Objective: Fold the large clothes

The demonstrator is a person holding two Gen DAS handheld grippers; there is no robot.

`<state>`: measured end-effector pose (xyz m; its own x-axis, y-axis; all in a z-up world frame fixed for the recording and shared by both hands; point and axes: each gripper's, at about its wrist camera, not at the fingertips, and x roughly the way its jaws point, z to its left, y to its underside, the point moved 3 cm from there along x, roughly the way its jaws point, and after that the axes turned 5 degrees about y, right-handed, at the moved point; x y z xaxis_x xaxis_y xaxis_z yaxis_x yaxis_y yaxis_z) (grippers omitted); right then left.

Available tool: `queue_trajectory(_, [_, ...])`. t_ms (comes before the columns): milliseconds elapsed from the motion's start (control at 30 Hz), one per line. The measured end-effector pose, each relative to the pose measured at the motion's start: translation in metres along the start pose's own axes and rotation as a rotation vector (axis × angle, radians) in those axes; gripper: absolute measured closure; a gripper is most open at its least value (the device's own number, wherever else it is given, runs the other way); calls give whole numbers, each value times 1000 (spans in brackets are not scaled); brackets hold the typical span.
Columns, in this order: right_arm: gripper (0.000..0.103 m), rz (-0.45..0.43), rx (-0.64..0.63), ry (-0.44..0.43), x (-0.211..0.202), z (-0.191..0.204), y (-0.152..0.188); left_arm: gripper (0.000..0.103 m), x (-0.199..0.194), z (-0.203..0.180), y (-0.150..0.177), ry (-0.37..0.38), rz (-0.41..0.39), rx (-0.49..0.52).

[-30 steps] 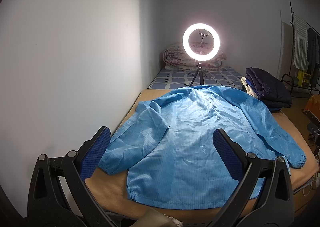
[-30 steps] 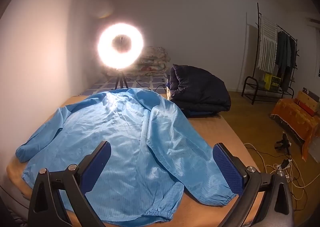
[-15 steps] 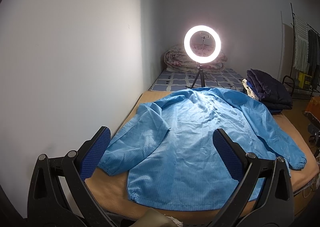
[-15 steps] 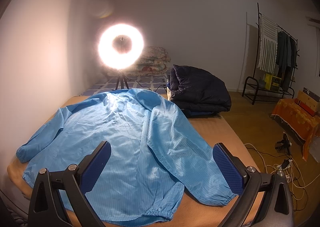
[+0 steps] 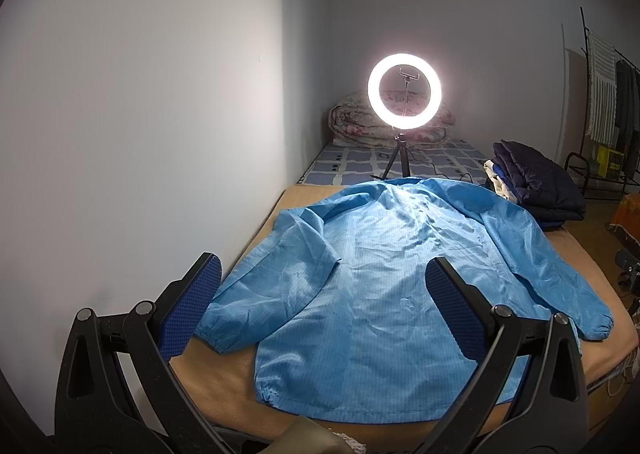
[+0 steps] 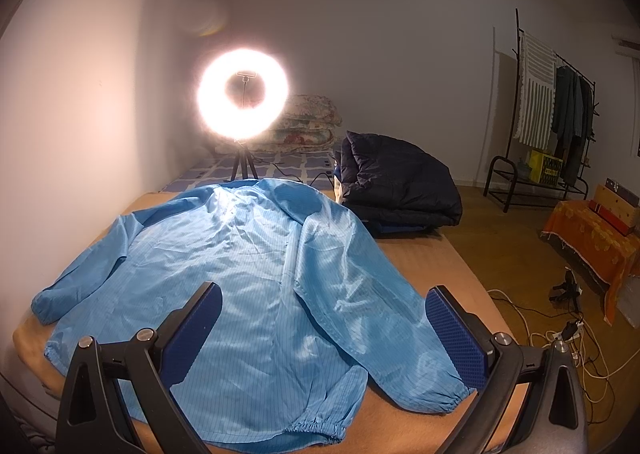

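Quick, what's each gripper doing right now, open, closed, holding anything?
Left gripper: open, empty, above the blue jacket.
Right gripper: open, empty, also above it.

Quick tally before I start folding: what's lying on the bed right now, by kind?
Light blue jacket, spread flat: 1
Dark navy folded clothes pile: 1
Rolled floral quilt: 1
Ring light on tripod: 1
Total: 4
Both grippers, left gripper and right gripper, are open and hold nothing.
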<state>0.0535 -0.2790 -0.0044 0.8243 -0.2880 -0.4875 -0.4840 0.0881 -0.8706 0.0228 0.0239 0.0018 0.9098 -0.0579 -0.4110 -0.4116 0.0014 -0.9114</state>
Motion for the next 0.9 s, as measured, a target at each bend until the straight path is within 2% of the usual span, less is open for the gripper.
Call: queue_trajectory(900, [0,-11,1,-14,-4,5,-5,0,0,1,-2,-8,-9,8])
